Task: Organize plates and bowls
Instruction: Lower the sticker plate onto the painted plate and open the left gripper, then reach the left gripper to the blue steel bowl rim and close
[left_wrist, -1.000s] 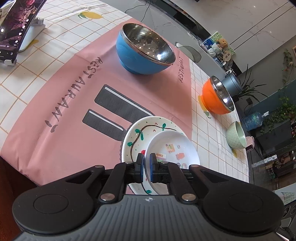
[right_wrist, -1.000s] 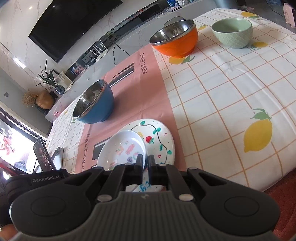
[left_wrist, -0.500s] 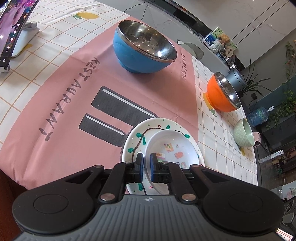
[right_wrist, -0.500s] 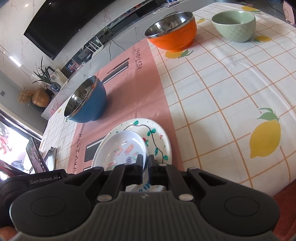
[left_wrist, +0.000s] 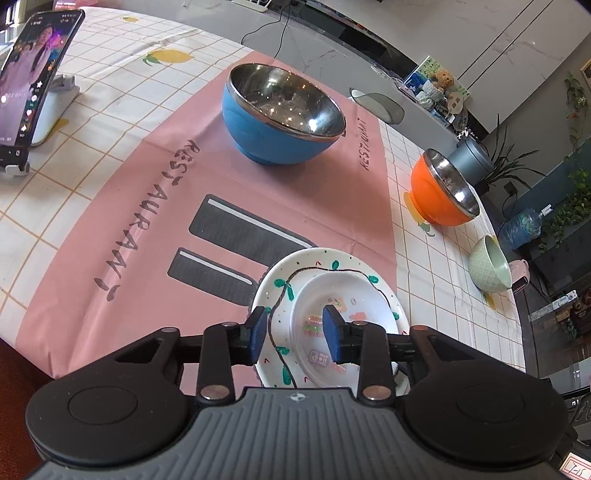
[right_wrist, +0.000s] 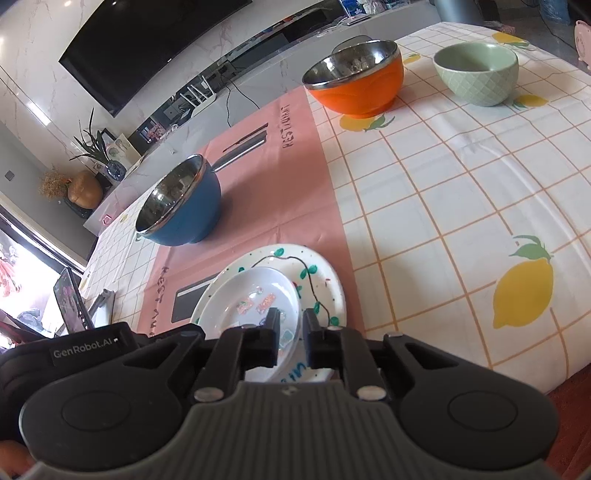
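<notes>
A small white plate (left_wrist: 343, 317) with stickers lies on a larger vine-painted plate (left_wrist: 280, 291) at the near edge of the pink mat (left_wrist: 147, 206). My left gripper (left_wrist: 295, 334) is opening. The small plate's left rim lies between its blue pads, and neither pad touches it. In the right wrist view the same small plate (right_wrist: 255, 299) rests on the painted plate (right_wrist: 321, 280). My right gripper (right_wrist: 291, 332) is opening a little, with the small plate's near rim loose in the narrow gap.
A blue steel-lined bowl (left_wrist: 273, 136) stands further back on the mat. An orange bowl (left_wrist: 432, 195) and a green bowl (left_wrist: 487, 266) stand on the lemon tablecloth to the right. A phone on a stand (left_wrist: 29, 92) is at the far left. The table's edge runs just below the plates.
Both grippers were shut on the small plate's rim and now both have let go, the left one wider. The small plate lies on the painted plate.
</notes>
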